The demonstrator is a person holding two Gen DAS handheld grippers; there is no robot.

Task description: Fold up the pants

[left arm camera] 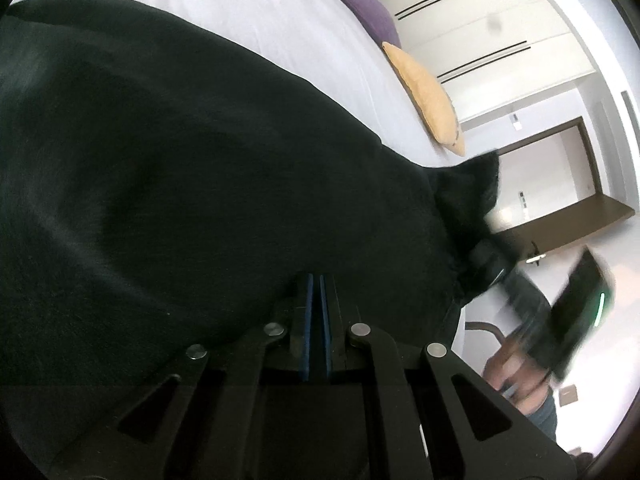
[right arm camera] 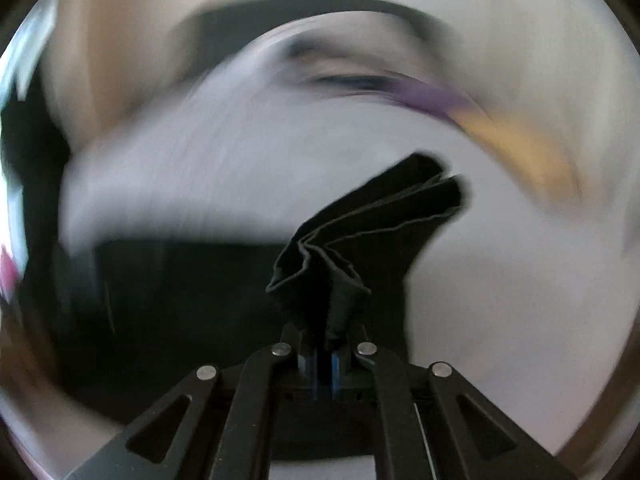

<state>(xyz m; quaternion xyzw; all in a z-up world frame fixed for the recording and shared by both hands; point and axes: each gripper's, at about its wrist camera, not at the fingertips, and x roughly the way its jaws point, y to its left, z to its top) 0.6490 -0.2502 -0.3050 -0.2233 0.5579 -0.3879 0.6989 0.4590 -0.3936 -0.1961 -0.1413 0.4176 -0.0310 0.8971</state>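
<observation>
Left wrist view: the left gripper (left arm camera: pixel 316 280) has its fingers pressed nearly together on the edge of the black pants (left arm camera: pixel 180 180), which spread wide over the white bed (left arm camera: pixel 260 12). The cloth's long axis runs from upper left down to the right, ending where the right gripper (left arm camera: pixel 486 258) holds it. An orange pillow (left arm camera: pixel 428 96) and a purple pillow (left arm camera: pixel 368 12) lie at the bed's far edge. In the right wrist view, the right gripper (right arm camera: pixel 325 340) pinches a bunched fold of pants (right arm camera: pixel 372 224) pointing up and to the right; the background is blurred.
</observation>
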